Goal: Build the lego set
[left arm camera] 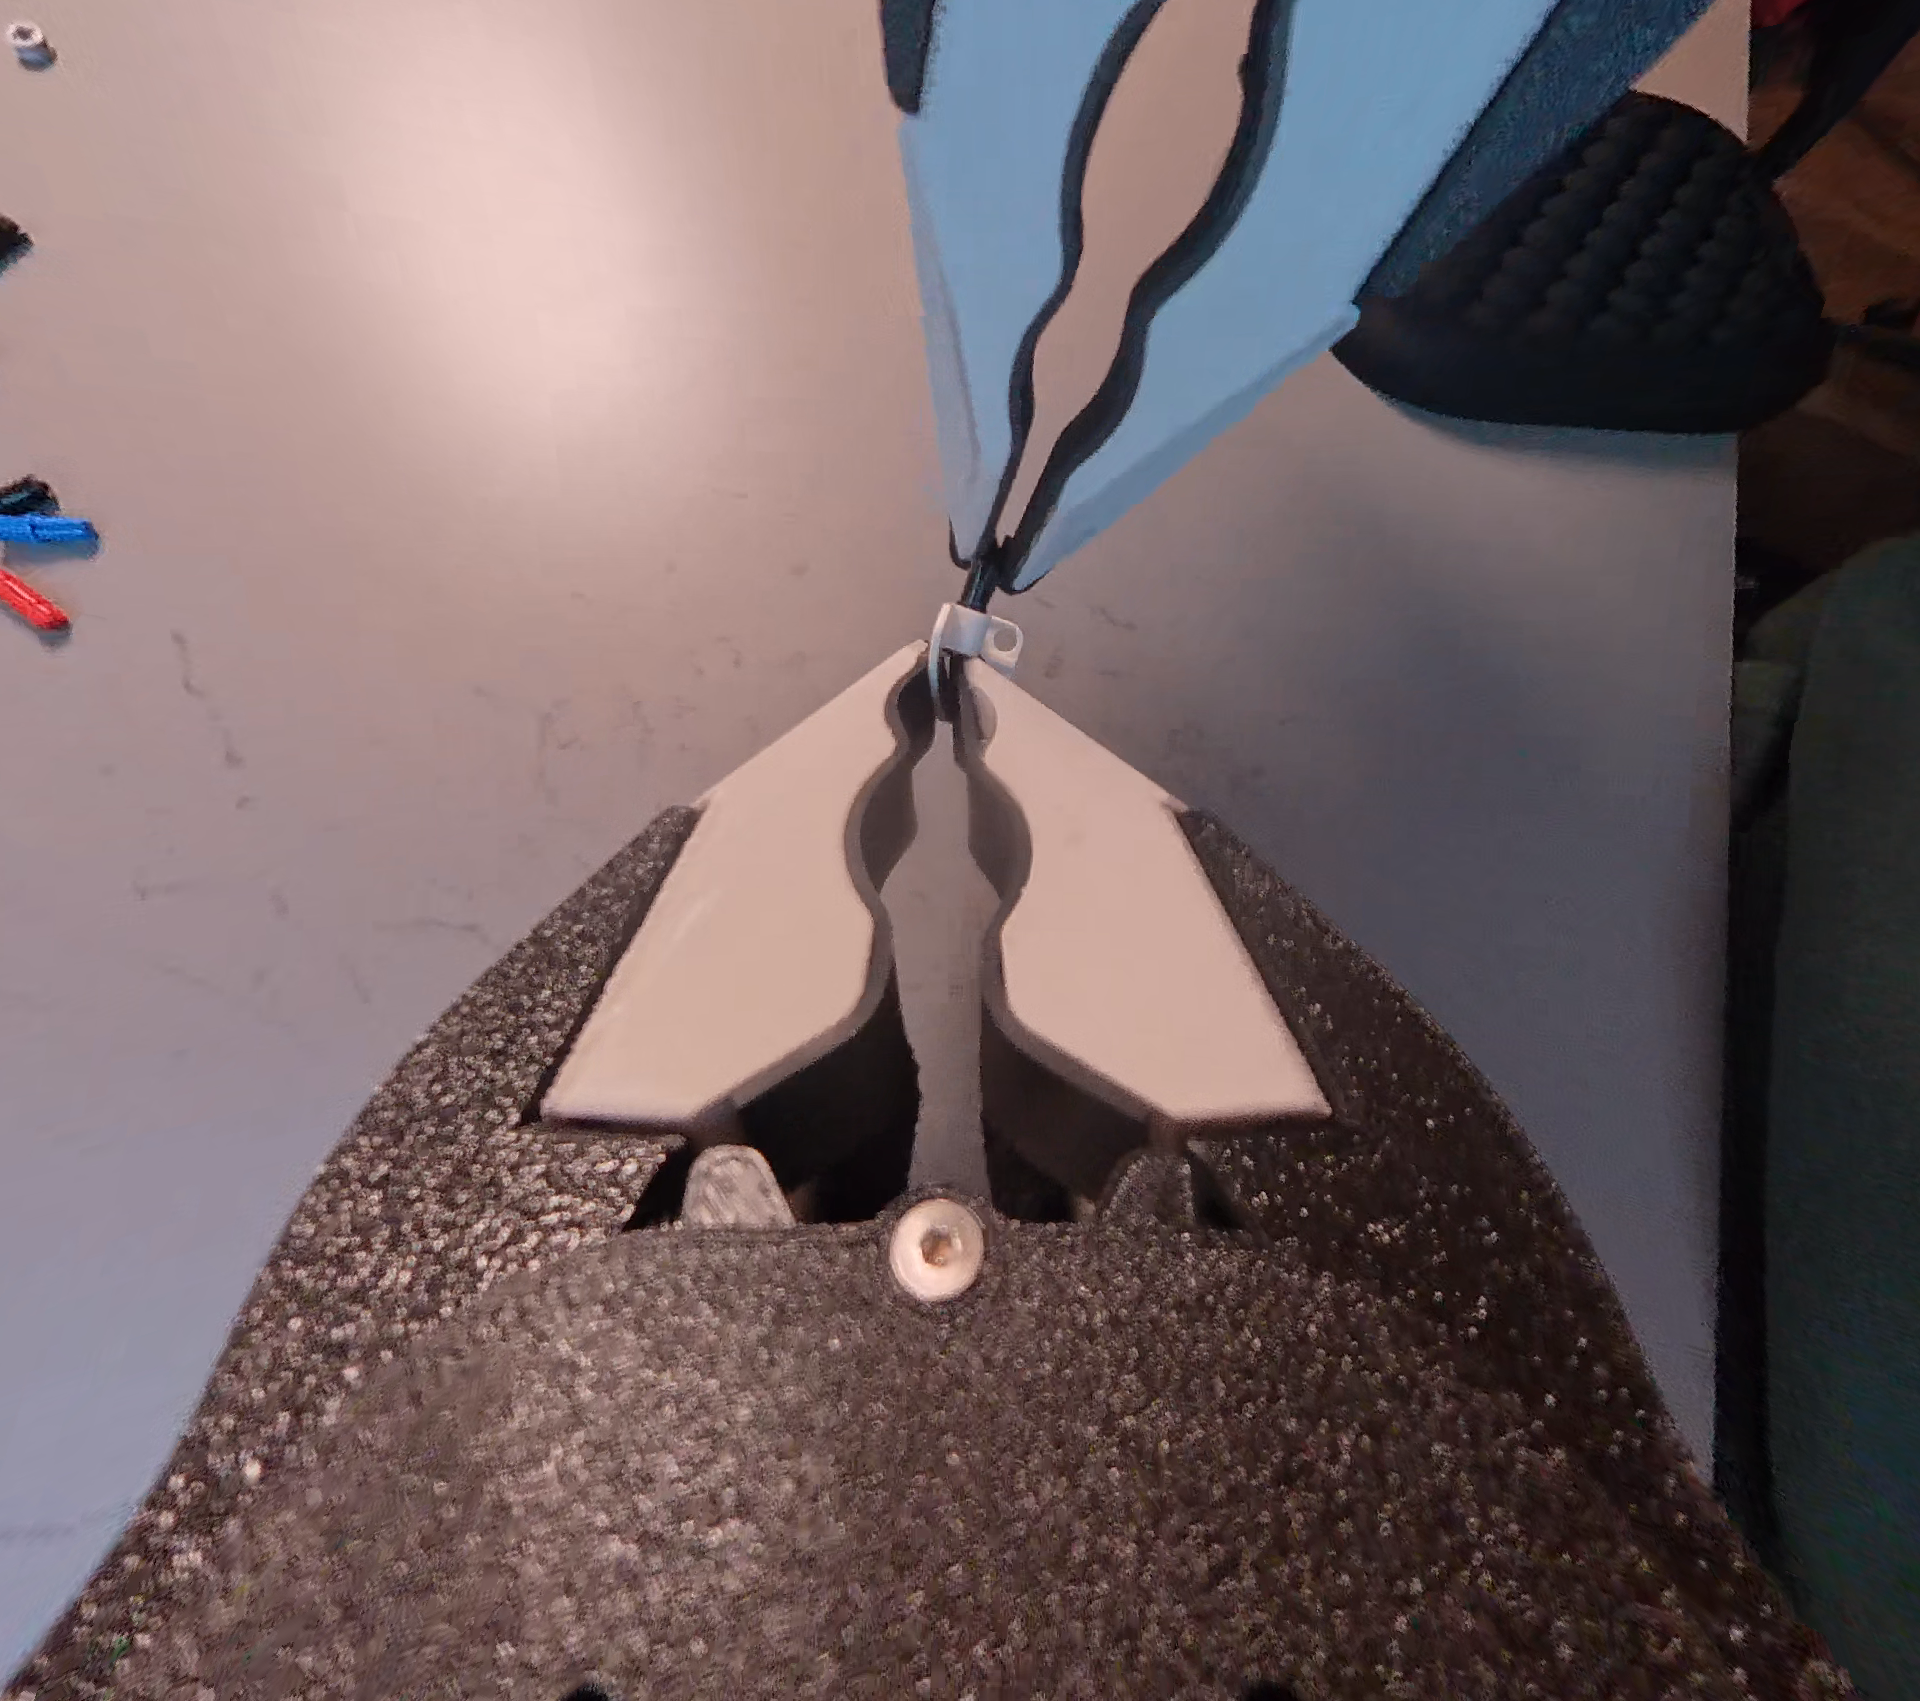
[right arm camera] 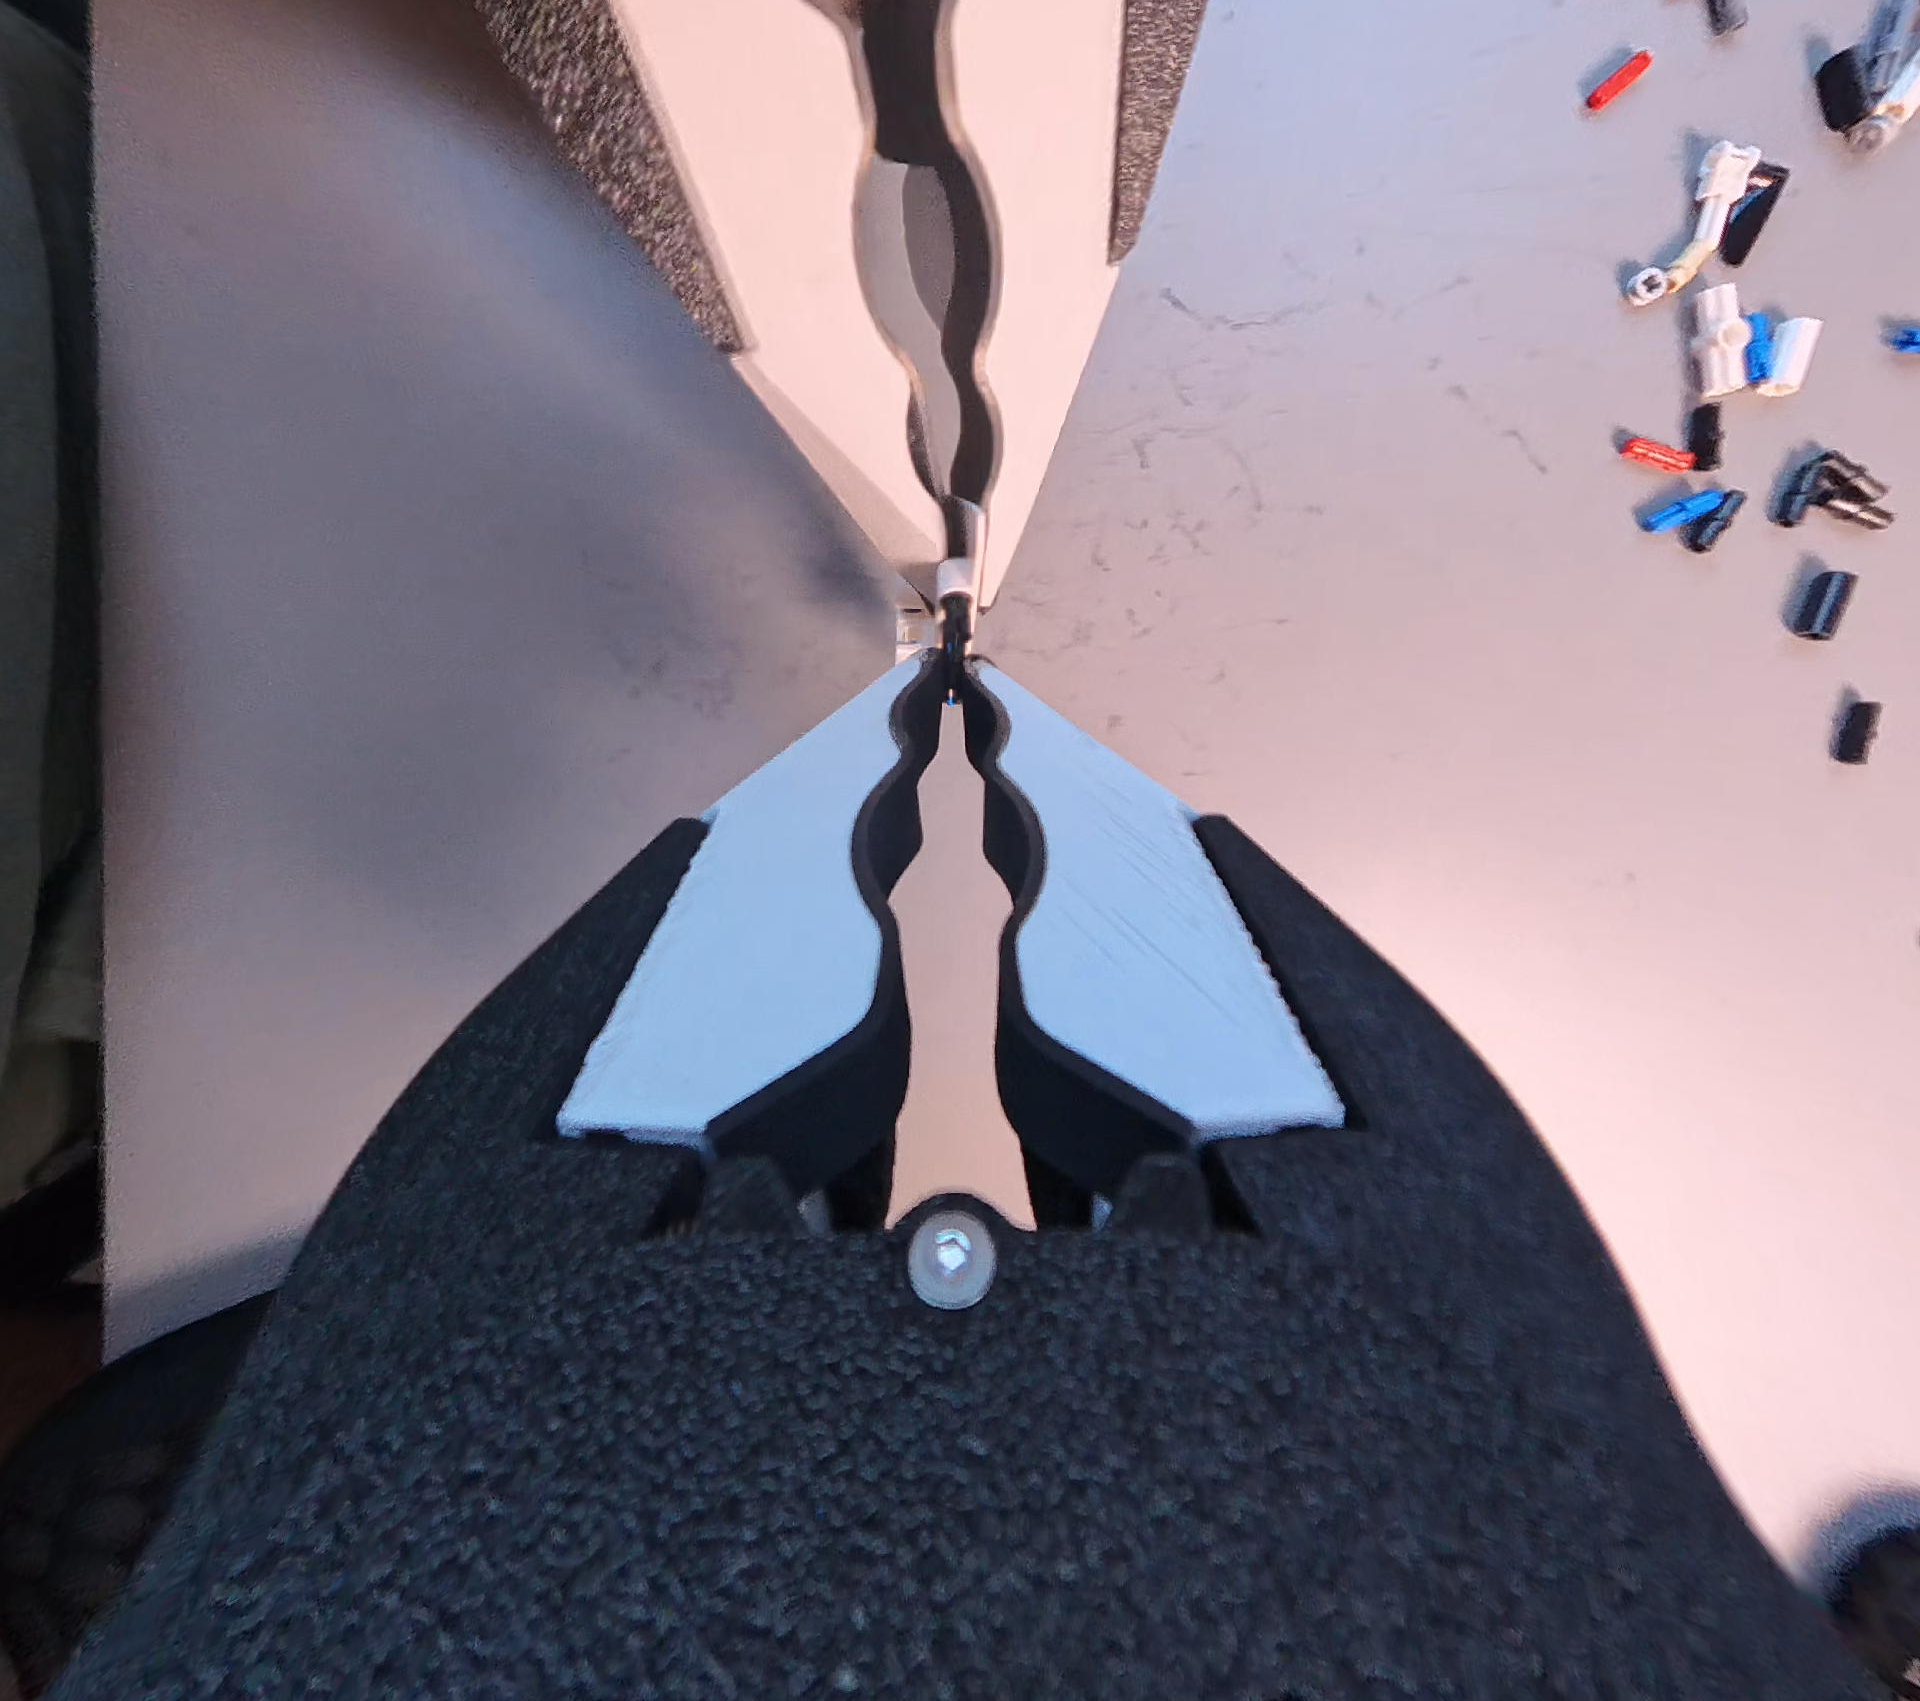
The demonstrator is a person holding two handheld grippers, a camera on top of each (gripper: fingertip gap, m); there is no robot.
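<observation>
My left gripper (left arm camera: 948, 683), with grey fingers, is shut on a small white lego connector (left arm camera: 975, 635) that has a round hole at its right end. My right gripper (right arm camera: 952, 677), with pale blue fingers, is shut on a thin black pin (right arm camera: 952, 625). The two grippers meet tip to tip above the table. In the left wrist view the right gripper (left arm camera: 992, 565) comes down from the top and its black pin (left arm camera: 982, 589) sits in the connector. In the right wrist view the left gripper (right arm camera: 961, 550) comes from the top holding the connector (right arm camera: 958, 583).
Loose lego parts lie on the pale table (right arm camera: 1351, 716) to the right in the right wrist view: white connectors (right arm camera: 1751, 347), red pins (right arm camera: 1618, 79), a blue pin (right arm camera: 1673, 511), black pieces (right arm camera: 1818, 604). A few show at the far left in the left wrist view (left arm camera: 47, 531). A black chair (left arm camera: 1590, 280) stands beyond the table edge. Only a small space, under 4 cm, lies between the two pairs of fingers.
</observation>
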